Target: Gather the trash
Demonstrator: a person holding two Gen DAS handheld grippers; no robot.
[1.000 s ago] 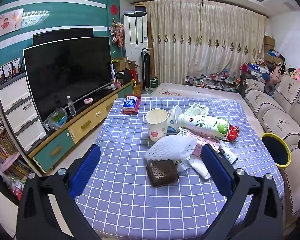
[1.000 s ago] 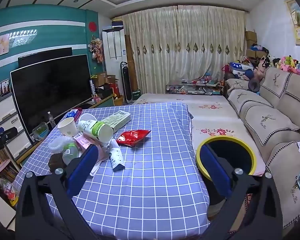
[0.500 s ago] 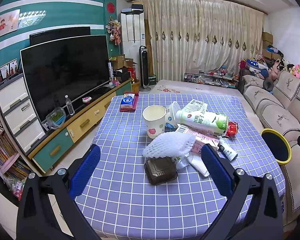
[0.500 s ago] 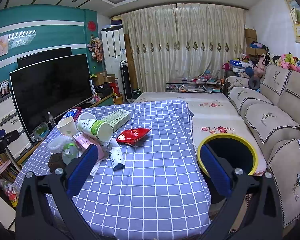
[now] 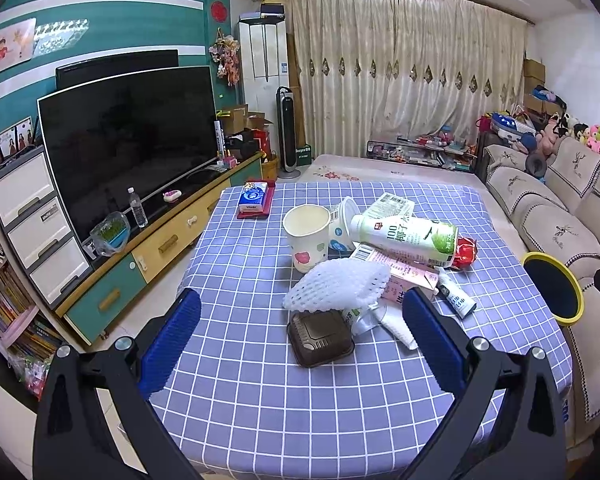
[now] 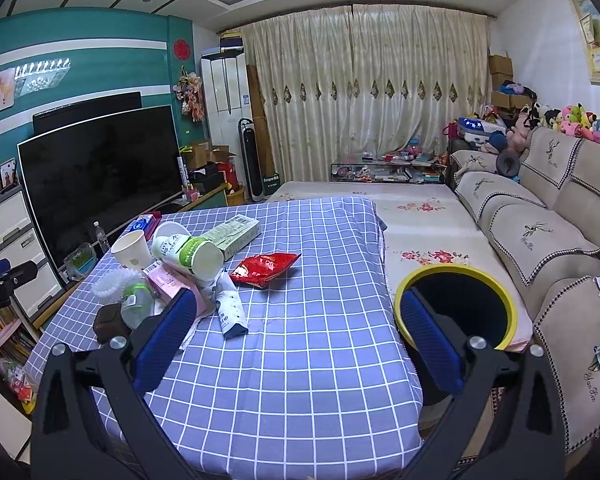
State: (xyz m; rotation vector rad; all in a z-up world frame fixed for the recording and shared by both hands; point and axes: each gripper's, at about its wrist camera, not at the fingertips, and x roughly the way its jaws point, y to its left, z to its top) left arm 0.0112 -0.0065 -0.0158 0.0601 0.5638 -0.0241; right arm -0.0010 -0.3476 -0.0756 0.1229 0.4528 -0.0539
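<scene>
Both tongs gape, empty — left gripper [image 5: 300,332] faces the trash heap [image 5: 374,264] on the checked table [image 5: 260,392]; right gripper [image 6: 296,334] near the yellow-rimmed bin [image 6: 456,300]. Best practice: take the nearest brown tray [image 5: 320,338] first, gripping across its walls.

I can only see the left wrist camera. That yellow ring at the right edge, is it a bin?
Observer: Yes. The right wrist view shows the whole bin: round, yellow rim, dark inside, standing between the table and the sofa.
Child: What's the red thing behind the big bottle?
Observer: A red snack packet, lying flat on the table with nothing on top of it.
Child: Is the other gripper holding anything?
Observer: No, the right gripper is open and empty.
</scene>
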